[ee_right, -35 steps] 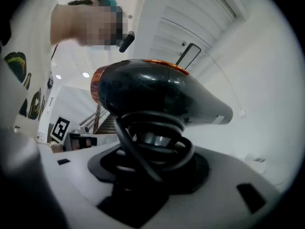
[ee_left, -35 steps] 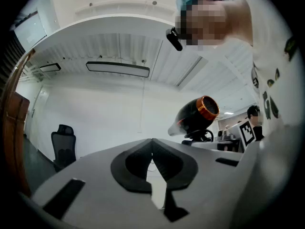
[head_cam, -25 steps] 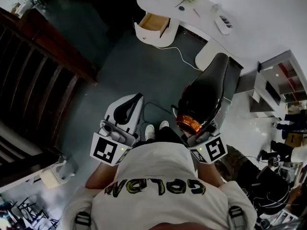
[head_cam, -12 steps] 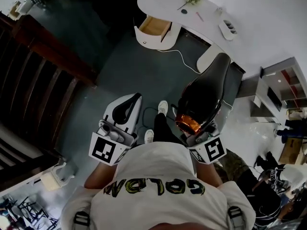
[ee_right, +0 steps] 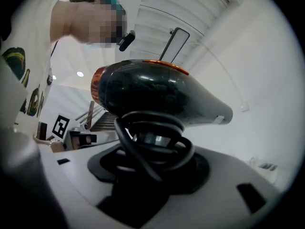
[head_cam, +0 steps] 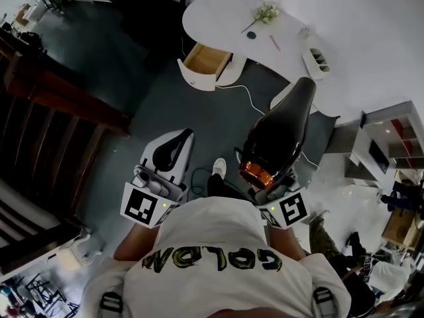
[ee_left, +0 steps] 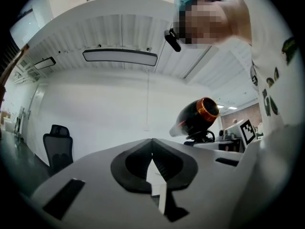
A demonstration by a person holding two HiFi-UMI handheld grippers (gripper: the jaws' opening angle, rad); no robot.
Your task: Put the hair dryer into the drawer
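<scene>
We hold the dryer [head_cam: 281, 131] clamped in our right gripper [ee_right: 151, 149] at centre frame, our left gripper [ee_left: 152, 161] closed and empty beside it, the open drawer [head_cam: 207, 59] well apart near the top.

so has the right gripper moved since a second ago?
Yes. Head view: right gripper, shut on the hair dryer, has closed toward the open drawer of the white desk.
</scene>
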